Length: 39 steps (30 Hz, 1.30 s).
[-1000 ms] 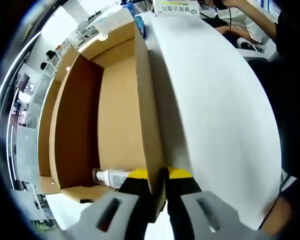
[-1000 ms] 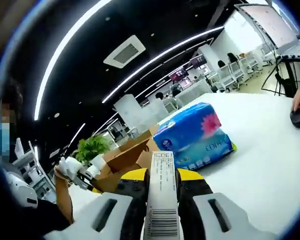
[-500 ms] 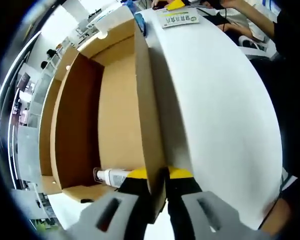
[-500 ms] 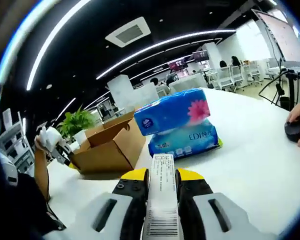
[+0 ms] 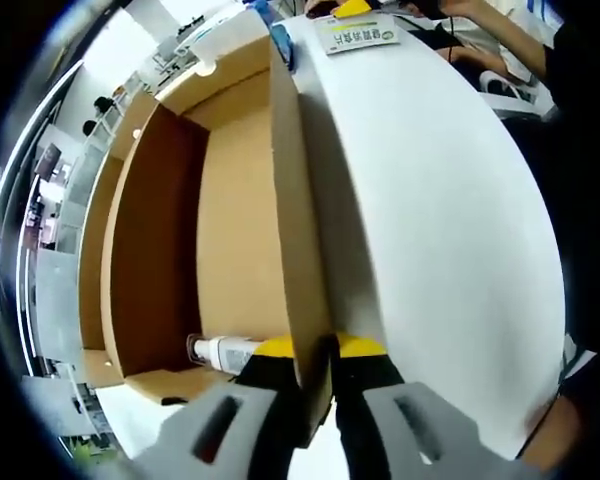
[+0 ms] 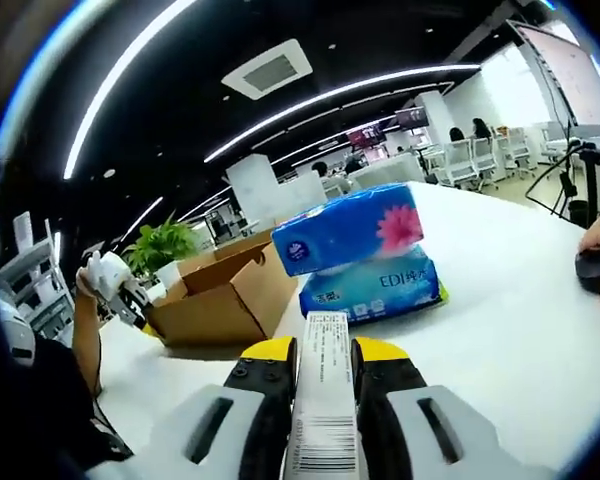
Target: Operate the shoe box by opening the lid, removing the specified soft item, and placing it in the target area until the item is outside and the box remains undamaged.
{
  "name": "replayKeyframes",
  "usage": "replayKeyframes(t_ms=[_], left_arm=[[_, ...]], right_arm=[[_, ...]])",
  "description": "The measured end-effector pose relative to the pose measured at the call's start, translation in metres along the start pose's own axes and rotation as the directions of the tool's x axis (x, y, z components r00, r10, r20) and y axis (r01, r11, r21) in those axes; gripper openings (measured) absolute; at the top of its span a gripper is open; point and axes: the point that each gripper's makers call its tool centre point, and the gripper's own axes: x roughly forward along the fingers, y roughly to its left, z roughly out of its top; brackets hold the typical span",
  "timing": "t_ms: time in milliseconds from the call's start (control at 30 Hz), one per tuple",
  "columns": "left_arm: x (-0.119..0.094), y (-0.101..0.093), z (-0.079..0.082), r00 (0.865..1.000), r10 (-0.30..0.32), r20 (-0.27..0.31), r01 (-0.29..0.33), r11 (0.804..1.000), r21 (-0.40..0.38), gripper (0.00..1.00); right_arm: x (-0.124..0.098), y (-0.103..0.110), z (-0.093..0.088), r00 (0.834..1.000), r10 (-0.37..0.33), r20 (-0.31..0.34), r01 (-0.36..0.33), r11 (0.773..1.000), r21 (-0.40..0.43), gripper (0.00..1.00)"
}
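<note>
Left gripper (image 5: 318,372) sits at the bottom centre of the left gripper view, jaws pinched tight on the edge of the box (image 5: 230,220), whose raised wall (image 5: 292,230) runs straight up the frame away from it. To the left of that wall the interior is open, nearly bare, with a small bottle (image 5: 222,352) lying at the lower left by the jaws.

Over to the right gripper view: the right gripper (image 6: 323,372) at bottom centre is clamped on a slim white pack (image 6: 322,400) with a barcode, its long axis pointing straight ahead along the jaws. So the item is out of the box and in the right hand's grip.

Dead ahead and a little right, two blue tissue packs (image 6: 365,250) are stacked on the white table (image 6: 520,340), near the box at centre left. The landing spot looks to lie forward of the right gripper, the nearer one.
</note>
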Motion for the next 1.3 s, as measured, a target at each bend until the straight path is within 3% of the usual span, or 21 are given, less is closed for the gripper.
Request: replayKeyframes(t_ms=[267,567,633,700,800,867,1167,1300], left_arm=[[0.000,0.000,-0.001,1.000,0.000,-0.002,0.000,1.000,-0.001,0.09],[0.001,0.000,-0.001,1.000,0.001,-0.007,-0.001,1.000,-0.001,0.09],[0.001,0.000,-0.001,1.000,0.002,-0.008,-0.002,1.000,-0.001,0.09],[0.001,0.000,-0.001,1.000,0.002,-0.008,-0.002,1.000,-0.003,0.09],[0.001,0.000,-0.001,1.000,0.002,-0.009,-0.002,1.000,-0.002,0.09],[0.001,0.000,-0.001,1.000,0.003,-0.009,-0.003,1.000,-0.002,0.09],[0.001,0.000,-0.001,1.000,0.004,-0.010,-0.004,1.000,-0.003,0.09],[0.001,0.000,-0.001,1.000,0.005,-0.010,-0.005,1.000,-0.004,0.09]], right_arm=[[0.001,-0.008,0.000,1.000,0.006,-0.010,-0.006,0.996,0.094,0.21],[0.000,-0.020,0.000,1.000,-0.007,0.021,0.005,0.996,0.088,0.21],[0.000,-0.022,-0.001,1.000,-0.012,0.022,0.010,0.995,0.096,0.14],[0.000,-0.025,-0.003,1.000,-0.027,0.011,0.026,0.997,0.070,0.13],[0.000,-0.032,-0.017,0.996,-0.062,-0.063,0.059,0.996,-0.060,0.16],[0.004,-0.038,-0.027,0.993,-0.081,-0.083,0.077,0.995,-0.056,0.16],[0.004,-0.033,-0.024,0.995,-0.073,-0.071,0.065,0.992,-0.110,0.25],[-0.003,-0.021,-0.019,0.995,-0.062,-0.072,0.052,0.989,-0.140,0.36]])
